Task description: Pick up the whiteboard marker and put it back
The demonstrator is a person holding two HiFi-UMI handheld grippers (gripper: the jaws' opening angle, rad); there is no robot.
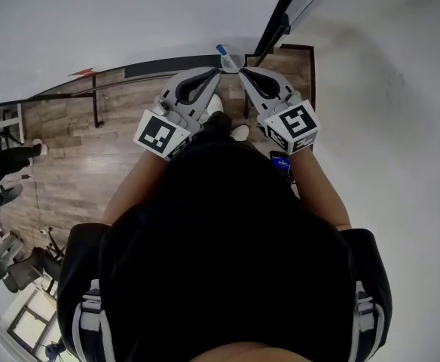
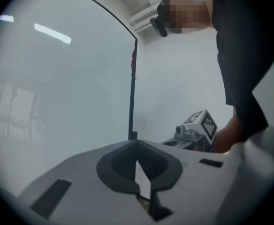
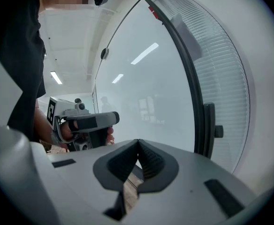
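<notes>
The whiteboard marker (image 1: 224,53), small in the head view, showed a pale barrel and a blue cap. It lay by the dark strip (image 1: 167,66) at the wall's foot, just beyond both tips. The left gripper (image 1: 217,75) and right gripper (image 1: 242,74) had their jaws pressed together, empty.
</notes>
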